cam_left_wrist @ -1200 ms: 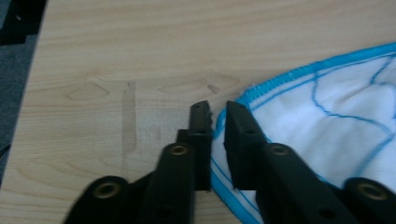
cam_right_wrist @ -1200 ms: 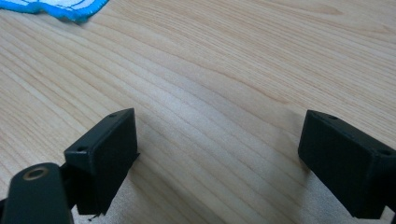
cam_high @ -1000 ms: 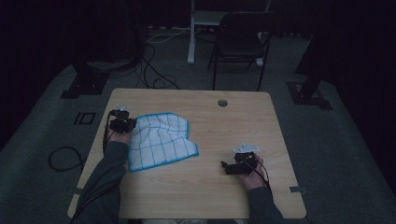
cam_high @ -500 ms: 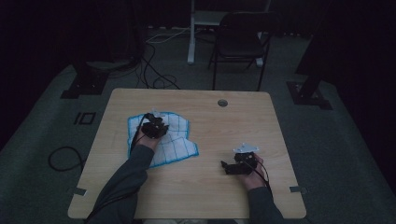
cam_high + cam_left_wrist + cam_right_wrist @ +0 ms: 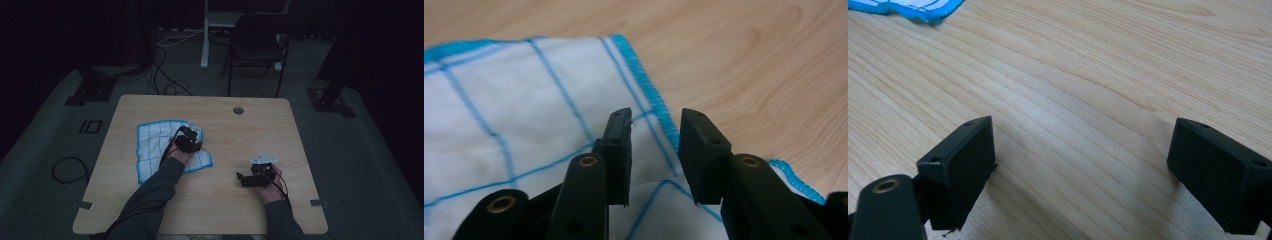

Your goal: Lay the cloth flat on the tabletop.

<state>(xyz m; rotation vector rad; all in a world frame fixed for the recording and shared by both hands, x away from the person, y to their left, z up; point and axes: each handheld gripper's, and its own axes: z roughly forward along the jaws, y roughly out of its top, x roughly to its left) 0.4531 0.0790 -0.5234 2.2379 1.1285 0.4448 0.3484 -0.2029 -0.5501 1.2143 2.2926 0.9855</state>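
Observation:
A white cloth (image 5: pixel 155 145) with a blue grid and blue hem lies spread on the left half of the wooden table (image 5: pixel 250 130). My left gripper (image 5: pixel 192 134) hovers over the cloth's far right part. In the left gripper view, the cloth (image 5: pixel 524 90) and its hem lie under the left gripper (image 5: pixel 655 120). Its jaws have just been opening, and the pads press on nothing. My right gripper (image 5: pixel 241 177) rests on bare wood at the right and points left. In the right gripper view, the right gripper (image 5: pixel 1083 145) stands wide open over the table, with a cloth corner (image 5: pixel 913 7) far off.
A round cable hole (image 5: pixel 238 110) sits near the table's far edge. Beyond the table stand a dark chair (image 5: pixel 260 45) and a desk leg, with cables (image 5: pixel 165 75) on the floor. Dark stands flank the table on both sides.
My left hand has moved right from the cloth's far left corner to its far right part, and its jaws stand wider. The right gripper has not moved.

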